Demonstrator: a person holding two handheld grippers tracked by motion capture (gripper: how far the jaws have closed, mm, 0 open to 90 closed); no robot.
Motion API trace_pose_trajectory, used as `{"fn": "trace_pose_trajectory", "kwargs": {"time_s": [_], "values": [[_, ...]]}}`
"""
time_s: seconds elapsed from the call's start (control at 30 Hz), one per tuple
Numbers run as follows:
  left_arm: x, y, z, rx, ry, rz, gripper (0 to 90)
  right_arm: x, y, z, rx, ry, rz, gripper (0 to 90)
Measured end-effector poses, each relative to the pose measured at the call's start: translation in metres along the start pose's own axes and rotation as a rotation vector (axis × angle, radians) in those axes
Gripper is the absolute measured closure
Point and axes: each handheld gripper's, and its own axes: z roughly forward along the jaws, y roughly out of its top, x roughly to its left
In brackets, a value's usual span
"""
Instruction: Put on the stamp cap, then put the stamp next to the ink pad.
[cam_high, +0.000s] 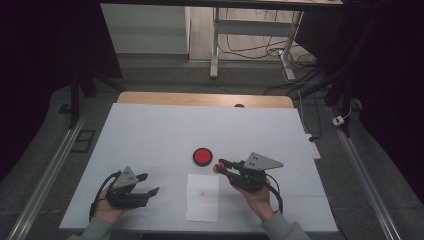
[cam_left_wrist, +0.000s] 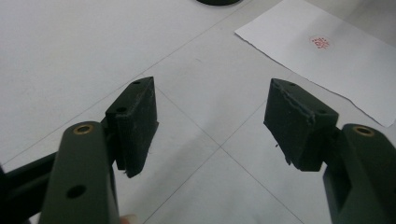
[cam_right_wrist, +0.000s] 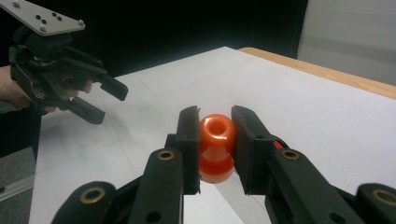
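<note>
The white table (cam_high: 150, 130) is carrying a paper sheet (cam_high: 202, 197) with a red mark, lying just below the right gripper (cam_high: 220, 165), which is clamping the orange stamp (cam_right_wrist: 215, 147) upright. The left gripper (cam_high: 147, 184) is hanging open, farther off.

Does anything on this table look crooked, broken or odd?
Nothing much. The orange stamp sits firmly between the right gripper's fingers. The paper lies flat with a faint red mark; the red ink pad is uncovered.
</note>
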Motion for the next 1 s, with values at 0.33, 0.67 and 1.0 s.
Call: {"fn": "trace_pose_trajectory", "kwargs": {"time_s": [0.33, 0.67, 1.0], "values": [[0.001, 0.0, 0.001, 0.002, -0.002, 0.001, 34.3, -0.006, -0.001, 0.001, 0.011, -0.025, 0.006, 72.3], [0.0, 0.0, 0.002, 0.007, -0.008, 0.004, 34.2, -0.017, -0.004, 0.006, 0.041, -0.078, 0.017, 72.3], [0.0, 0.0, 0.004, 0.016, -0.014, 0.01, 33.9, -0.032, -0.009, 0.017, 0.097, -0.14, 0.013, 72.3]]}}
